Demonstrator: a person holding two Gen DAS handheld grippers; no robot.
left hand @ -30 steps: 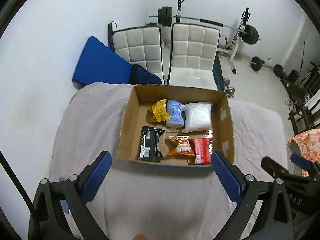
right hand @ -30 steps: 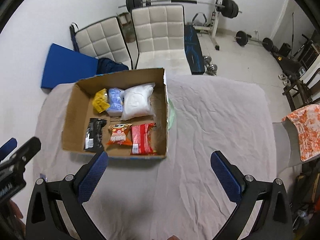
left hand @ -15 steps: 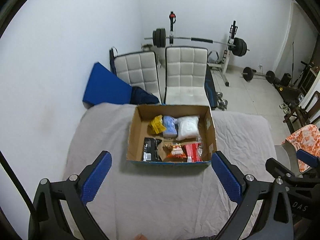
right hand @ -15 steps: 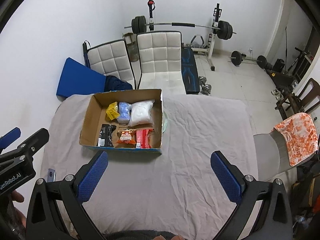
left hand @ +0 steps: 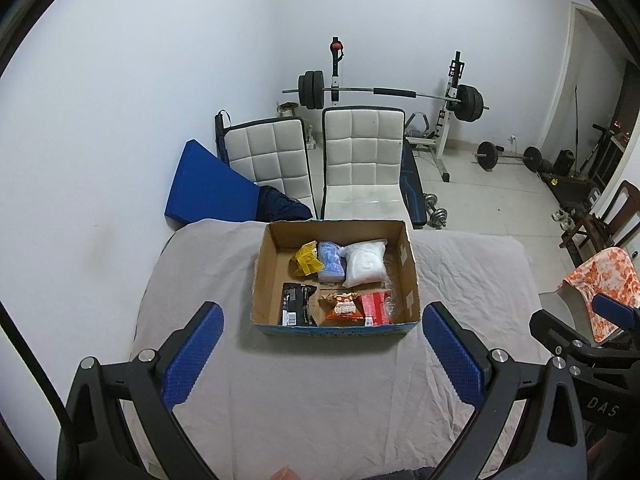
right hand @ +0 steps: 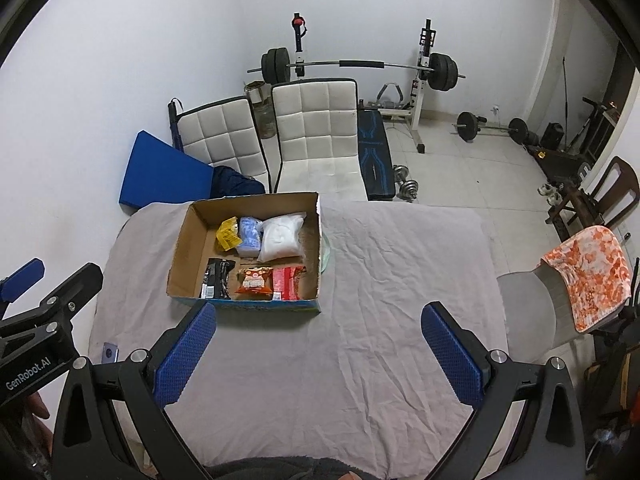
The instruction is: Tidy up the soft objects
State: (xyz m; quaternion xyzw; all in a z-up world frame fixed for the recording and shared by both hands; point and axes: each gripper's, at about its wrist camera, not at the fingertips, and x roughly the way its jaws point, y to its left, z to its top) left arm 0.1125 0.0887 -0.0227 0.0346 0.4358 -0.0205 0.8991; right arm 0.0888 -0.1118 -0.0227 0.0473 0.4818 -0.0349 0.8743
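A cardboard box [left hand: 407, 264] [right hand: 182, 248] stands on the grey cloth-covered table [left hand: 320, 392] [right hand: 360, 352]. It holds soft packets: a yellow one [left hand: 308, 263], a pale blue one [left hand: 331, 262], a white bag [left hand: 365, 263], a black packet [left hand: 297, 309], an orange snack bag [left hand: 343, 306] and a red packet [left hand: 374, 307]. My left gripper [left hand: 322, 356] is open and empty, well back from the box. My right gripper [right hand: 320, 354] is open and empty, above the cloth to the box's right front. A pale green thing [right hand: 326, 254] peeks out behind the box's right wall.
Two white padded chairs [left hand: 360, 156] and a blue mat [left hand: 208, 188] stand beyond the table's far edge, with a barbell rack [left hand: 388, 92] behind. A chair with an orange cloth [right hand: 592, 280] is at the right. A small blue item [right hand: 109, 353] lies at the table's left edge.
Both grippers have pulled back and up from the box, which now looks smaller and farther. Both stay open and empty. The packets in the box have not moved.
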